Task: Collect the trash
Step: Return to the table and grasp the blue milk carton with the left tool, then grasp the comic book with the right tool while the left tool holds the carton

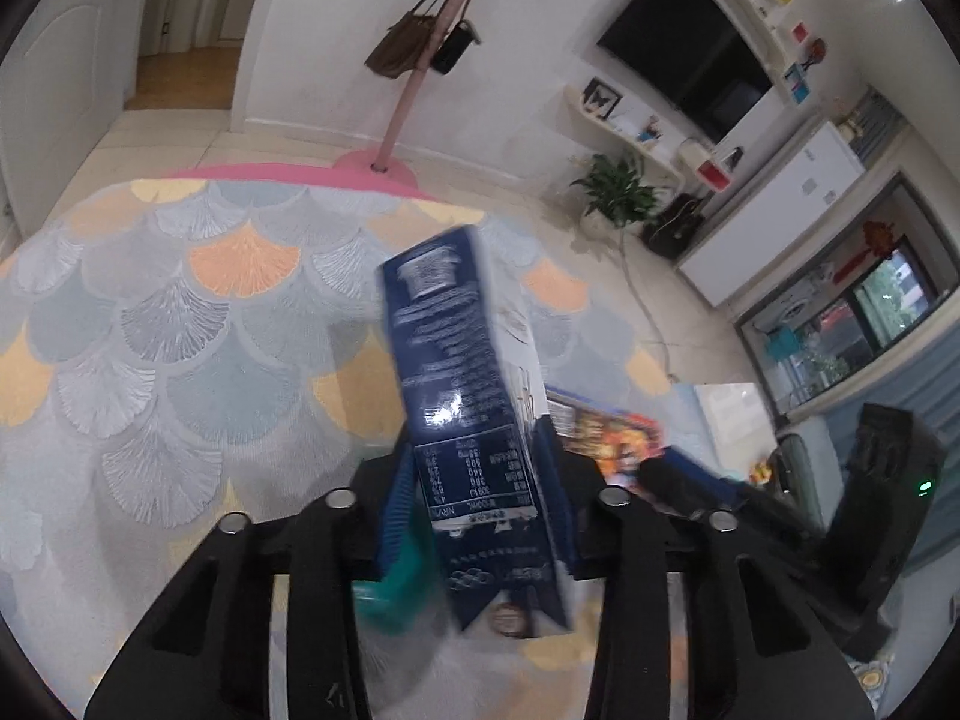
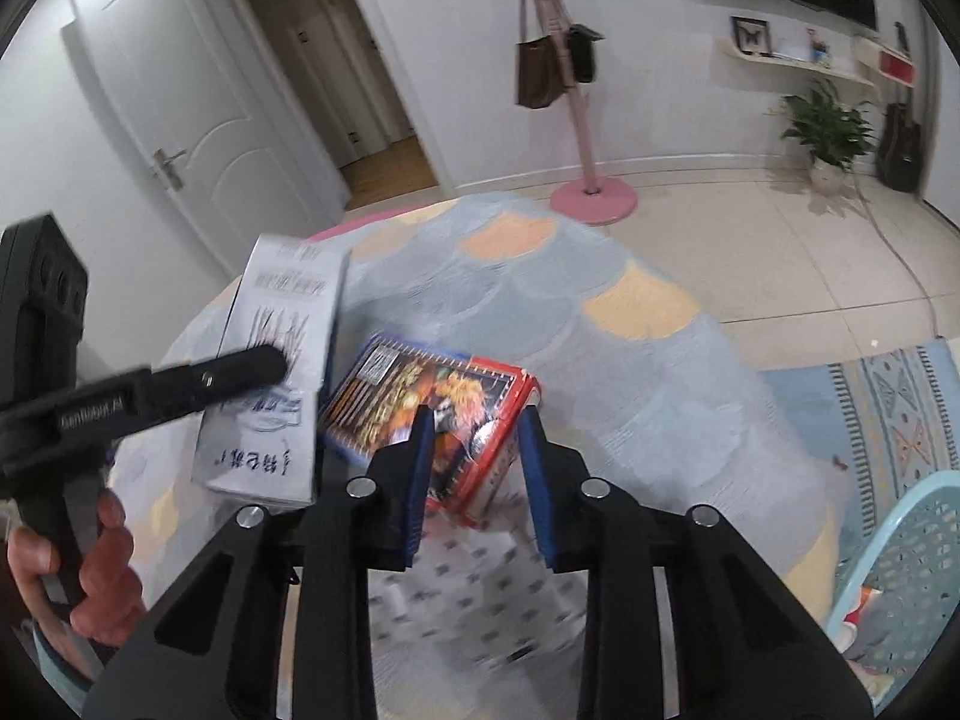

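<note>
While nothing's been binned yet, both pickups look done: the milk carton (image 1: 474,414) is pinched by the left tongs (image 1: 480,516), and the snack box (image 2: 438,414) is clamped between the right tongs (image 2: 477,480) over the patterned table (image 2: 600,312). The blue basket (image 2: 900,546) sits at 4 o'clock, nothing blocking it.

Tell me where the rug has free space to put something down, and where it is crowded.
Free: the rug between the blue carton and the pink stand base. Crowded: near both grippers, where the carton and red box sit side by side.
</note>
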